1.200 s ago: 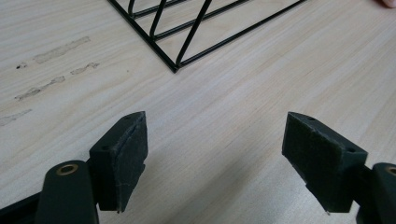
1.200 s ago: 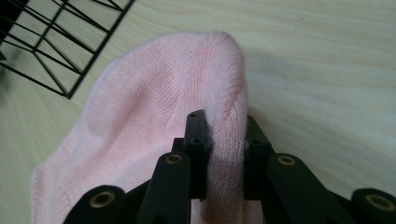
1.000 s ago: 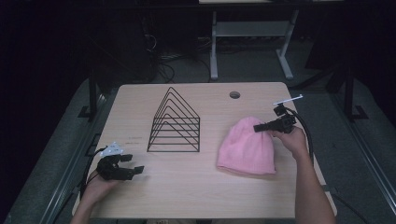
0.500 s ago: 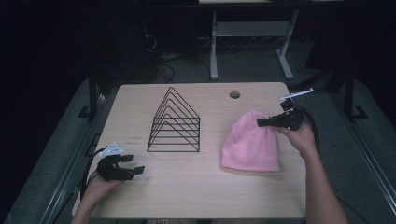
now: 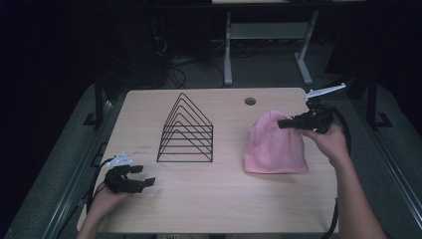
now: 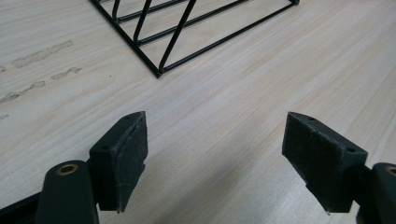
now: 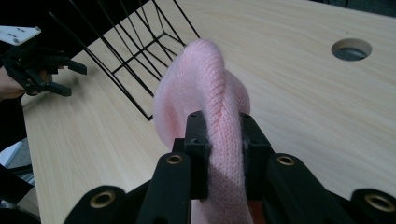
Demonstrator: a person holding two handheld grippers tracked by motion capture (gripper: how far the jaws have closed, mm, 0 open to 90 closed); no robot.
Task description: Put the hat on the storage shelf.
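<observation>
A pink knitted hat (image 5: 272,144) hangs at the right of the table, lifted by its upper right edge, its lower rim near the wood. My right gripper (image 5: 284,123) is shut on that edge; in the right gripper view the pink hat (image 7: 205,93) is pinched between the black pads (image 7: 198,154), a fold of knit standing up between them. My left gripper (image 5: 148,182) rests near the table's front left, held in a hand, jaws open. In the left gripper view its pads (image 6: 128,154) stand wide apart over bare wood, nothing between them.
A black wire rack (image 5: 186,132) of nested triangles stands left of the table's middle; its corner (image 6: 159,70) lies just ahead of my left gripper. A round cable hole (image 5: 250,101) sits at the table's (image 5: 219,199) back right. A white desk frame (image 5: 263,35) stands behind the table.
My right gripper has risen and moved slightly right with the hat's edge in it, so the hat now hangs more upright. The left gripper has stayed in place.
</observation>
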